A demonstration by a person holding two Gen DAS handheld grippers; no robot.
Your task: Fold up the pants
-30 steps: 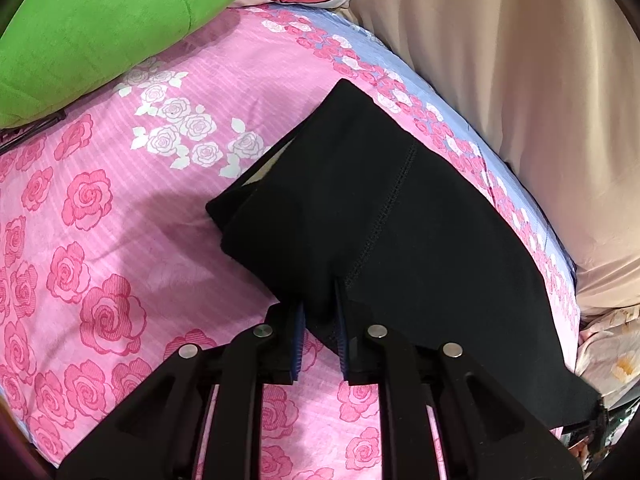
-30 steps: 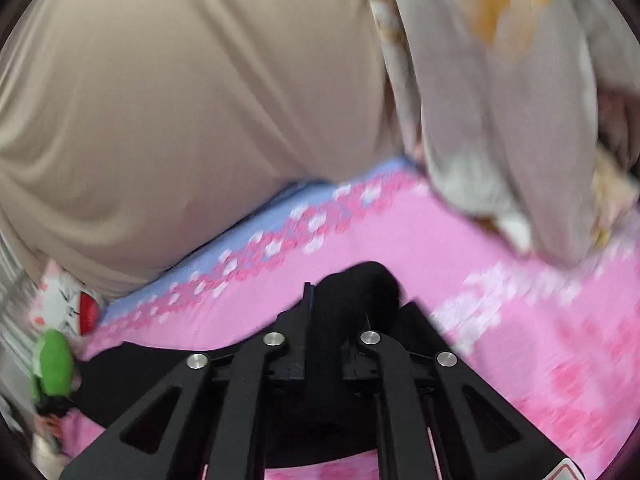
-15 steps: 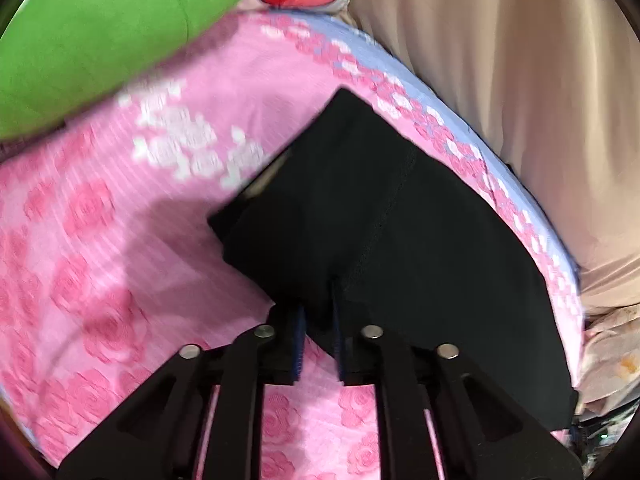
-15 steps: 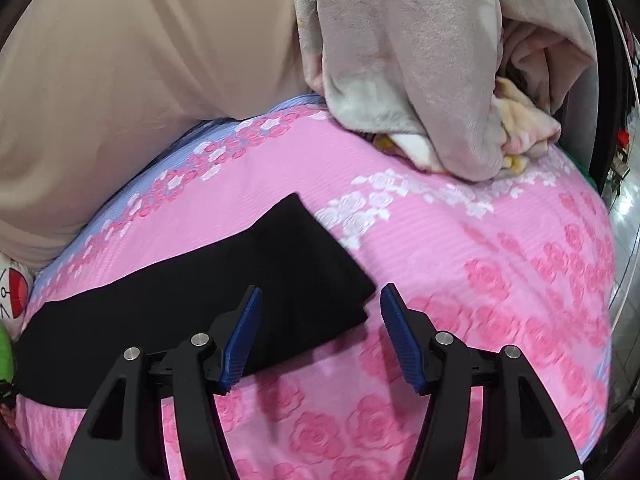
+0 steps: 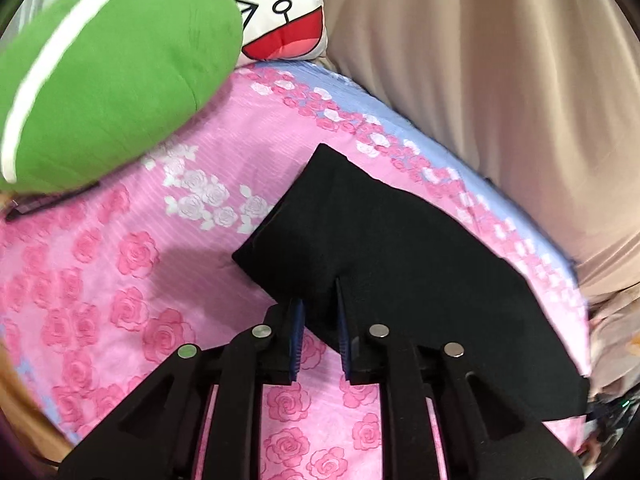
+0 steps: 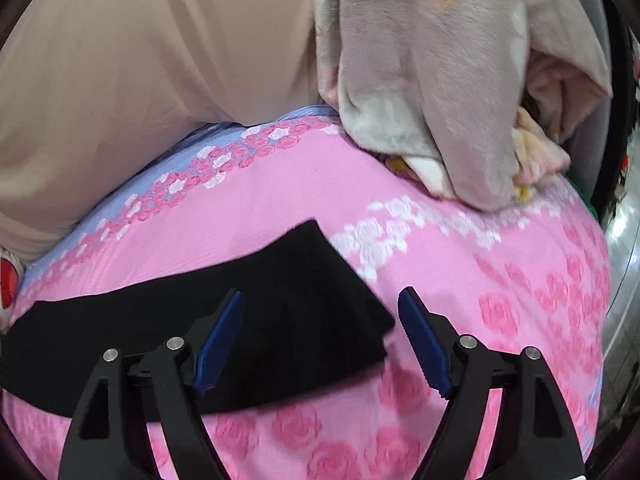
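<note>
Green cushion [image 5: 108, 80] blocks left; bunched blanket [image 6: 460, 92] blocks right.

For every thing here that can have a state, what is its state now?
black pants: lying folded lengthwise on the pink rose bedsheet.
left gripper: jaws just opening slightly, pants edge between them.
right gripper: jaws just opened wide, pants end released.
grey blanket: crumpled in a heap.
</note>
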